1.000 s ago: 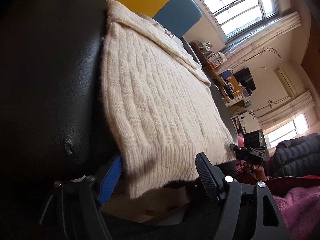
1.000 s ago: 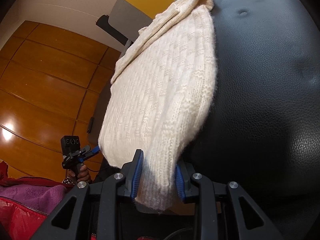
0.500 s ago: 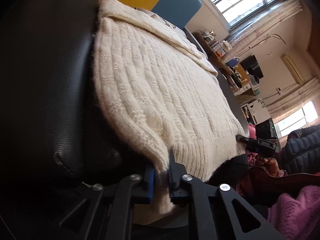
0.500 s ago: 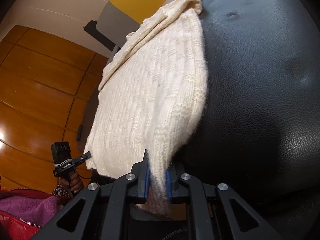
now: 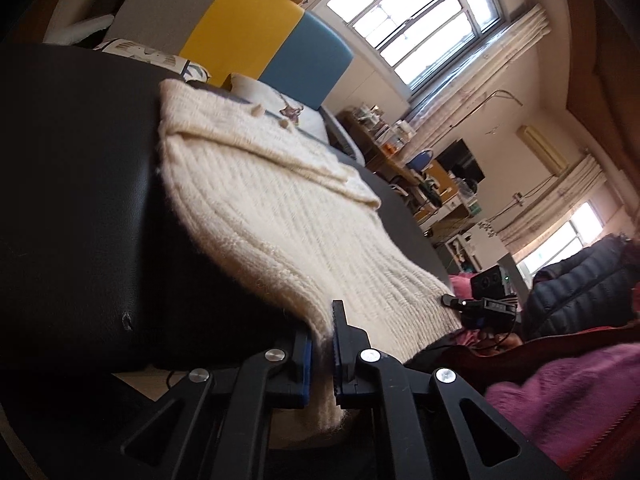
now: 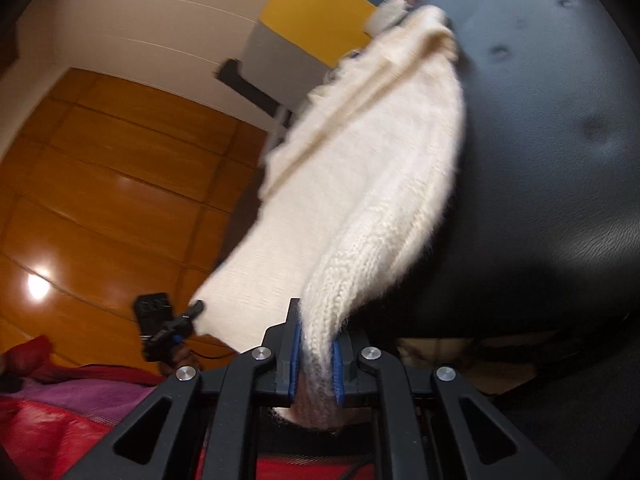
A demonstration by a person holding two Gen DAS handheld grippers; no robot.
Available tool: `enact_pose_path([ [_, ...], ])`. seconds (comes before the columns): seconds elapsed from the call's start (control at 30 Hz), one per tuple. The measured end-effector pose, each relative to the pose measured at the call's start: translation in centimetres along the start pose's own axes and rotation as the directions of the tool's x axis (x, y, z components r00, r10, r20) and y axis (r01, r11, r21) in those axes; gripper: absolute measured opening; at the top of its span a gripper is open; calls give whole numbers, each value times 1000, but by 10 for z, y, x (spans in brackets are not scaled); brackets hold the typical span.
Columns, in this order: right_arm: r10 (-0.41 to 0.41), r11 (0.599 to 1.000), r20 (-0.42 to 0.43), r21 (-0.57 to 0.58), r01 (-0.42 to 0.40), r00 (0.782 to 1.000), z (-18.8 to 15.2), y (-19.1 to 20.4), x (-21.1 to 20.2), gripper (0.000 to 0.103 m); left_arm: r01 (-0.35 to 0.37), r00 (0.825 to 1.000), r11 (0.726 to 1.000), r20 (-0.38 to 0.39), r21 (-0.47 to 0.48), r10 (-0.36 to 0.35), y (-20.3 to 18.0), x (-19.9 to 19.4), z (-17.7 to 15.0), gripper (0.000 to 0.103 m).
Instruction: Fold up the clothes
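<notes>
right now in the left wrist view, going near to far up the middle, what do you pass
left gripper, shut on the sweater hem → cream sweater lying over the black cushion → patterned pillow → yellow panel and blue panel → window

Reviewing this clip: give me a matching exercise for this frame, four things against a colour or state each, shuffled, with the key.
Things:
1. left gripper
2. sweater
3. leather surface
4. headboard panel nearest the window

Colours or states:
A. black, with the knit lying across it
B. blue
C. shut on a bottom corner of the knit
D. cream ribbed knit, near edge lifted

Pairs: 1-C, 2-D, 3-A, 4-B

The right gripper is likewise shut on the sweater's other bottom corner.
</notes>
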State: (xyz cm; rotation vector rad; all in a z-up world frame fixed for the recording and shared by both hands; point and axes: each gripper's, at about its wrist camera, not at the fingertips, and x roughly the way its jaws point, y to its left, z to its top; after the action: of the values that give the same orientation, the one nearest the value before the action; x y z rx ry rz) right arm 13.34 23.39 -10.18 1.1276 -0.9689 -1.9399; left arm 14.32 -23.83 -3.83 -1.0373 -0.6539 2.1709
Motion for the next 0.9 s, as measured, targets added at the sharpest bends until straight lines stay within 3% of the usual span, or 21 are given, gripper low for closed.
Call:
enact_pose_path([
  [0.2, 143, 989, 78, -38, -141, 987, -3, 36, -26, 11, 93, 988, 996, 127, 0, -92, -24, -56, 14, 8],
  [0.33, 214, 976, 138, -64, -207, 967, 24, 48, -33, 11, 159, 961, 987, 231, -1, -155, -29, -76, 44, 8],
  [0.4, 237, 970, 155, -90, -226, 959, 46, 53, -31, 11, 240, 940, 969, 265, -59, -217, -17, -75, 68, 8],
  [0.47, 252, 965, 164, -120, -234, 954, 69, 58, -27, 11, 249, 930, 965, 300, -81, -215, -11, -68, 93, 8],
  [0.67, 206, 977, 203, -88, -192, 957, 134, 40, -6, 11, 187, 932, 976, 333, -113, -140, 20, -20, 164, 8],
  [0.77, 154, 987, 214, 20, -162, 965, 170, 12, 16, 11, 124, 947, 982, 311, -143, -75, 41, 17, 189, 8],
  [0.9, 91, 972, 204, 196, -131, 975, 194, -37, 43, 11, 86, 969, 959, 247, -271, -17, 81, 70, 204, 8],
])
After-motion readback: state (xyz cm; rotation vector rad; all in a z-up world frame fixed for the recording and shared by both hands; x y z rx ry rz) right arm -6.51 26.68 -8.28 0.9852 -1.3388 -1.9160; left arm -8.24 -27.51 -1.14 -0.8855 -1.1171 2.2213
